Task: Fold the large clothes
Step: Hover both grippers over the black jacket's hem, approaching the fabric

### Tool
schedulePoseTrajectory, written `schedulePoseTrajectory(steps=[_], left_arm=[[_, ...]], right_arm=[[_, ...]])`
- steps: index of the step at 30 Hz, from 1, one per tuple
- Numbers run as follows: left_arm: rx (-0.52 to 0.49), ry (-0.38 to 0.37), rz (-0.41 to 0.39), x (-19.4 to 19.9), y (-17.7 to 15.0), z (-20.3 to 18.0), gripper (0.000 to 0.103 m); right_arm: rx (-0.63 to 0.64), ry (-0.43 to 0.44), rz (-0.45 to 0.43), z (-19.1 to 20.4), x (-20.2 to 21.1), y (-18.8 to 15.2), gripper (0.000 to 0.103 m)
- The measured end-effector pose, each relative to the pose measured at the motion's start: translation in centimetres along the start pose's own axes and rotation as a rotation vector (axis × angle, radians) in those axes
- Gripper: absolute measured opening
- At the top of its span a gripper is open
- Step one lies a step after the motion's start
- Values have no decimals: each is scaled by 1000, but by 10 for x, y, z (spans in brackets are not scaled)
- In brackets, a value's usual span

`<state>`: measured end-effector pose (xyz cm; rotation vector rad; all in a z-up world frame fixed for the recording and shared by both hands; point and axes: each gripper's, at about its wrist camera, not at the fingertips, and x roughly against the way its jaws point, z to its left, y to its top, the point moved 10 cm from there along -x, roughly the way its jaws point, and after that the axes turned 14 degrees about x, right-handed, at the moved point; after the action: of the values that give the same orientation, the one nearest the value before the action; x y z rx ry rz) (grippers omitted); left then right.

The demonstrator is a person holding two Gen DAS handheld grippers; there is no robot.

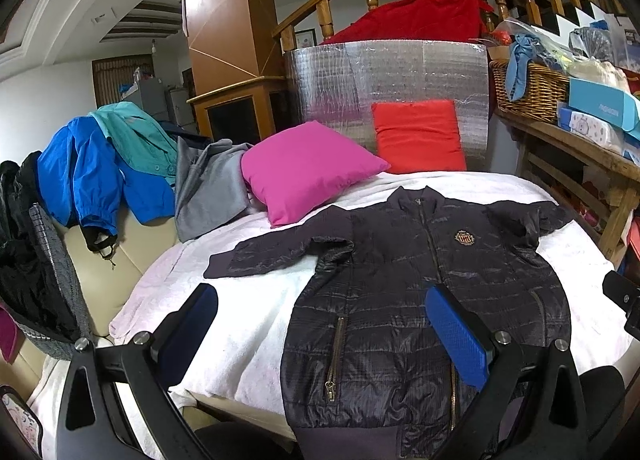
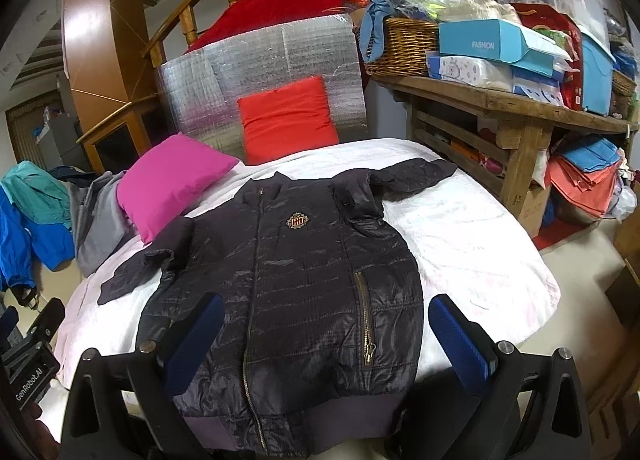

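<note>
A dark quilted jacket (image 1: pixel 420 284) (image 2: pixel 296 280) lies flat, front up and zipped, on a bed covered by a white blanket (image 1: pixel 248 324) (image 2: pixel 460 244), both sleeves spread sideways. A crest badge (image 1: pixel 464 238) (image 2: pixel 297 221) sits on its chest. My left gripper (image 1: pixel 320 320) hovers open above the jacket's hem and left pocket, its blue pads (image 1: pixel 456 336) wide apart, holding nothing. Open as well, my right gripper (image 2: pixel 326 336) hangs over the jacket's lower half near the right pocket zipper (image 2: pixel 366 316), with nothing between its pads (image 2: pixel 460 344).
A pink pillow (image 1: pixel 308 170) (image 2: pixel 172 184) and a red pillow (image 1: pixel 418 136) (image 2: pixel 288 118) lie at the bed's head against a silver foil panel (image 1: pixel 384 76). Blue, teal and grey clothes (image 1: pixel 120 168) pile on the left. A cluttered wooden bench (image 2: pixel 516 112) stands right.
</note>
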<state>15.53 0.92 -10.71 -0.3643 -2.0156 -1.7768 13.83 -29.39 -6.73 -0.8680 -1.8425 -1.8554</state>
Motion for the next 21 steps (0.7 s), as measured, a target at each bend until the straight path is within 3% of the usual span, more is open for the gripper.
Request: schedulePoseTrajectory(steps=[21], left_arm=[[-8,13,8,-8,0,-8,103]], right_arm=[[1,17,-6,2,-13,6,103]])
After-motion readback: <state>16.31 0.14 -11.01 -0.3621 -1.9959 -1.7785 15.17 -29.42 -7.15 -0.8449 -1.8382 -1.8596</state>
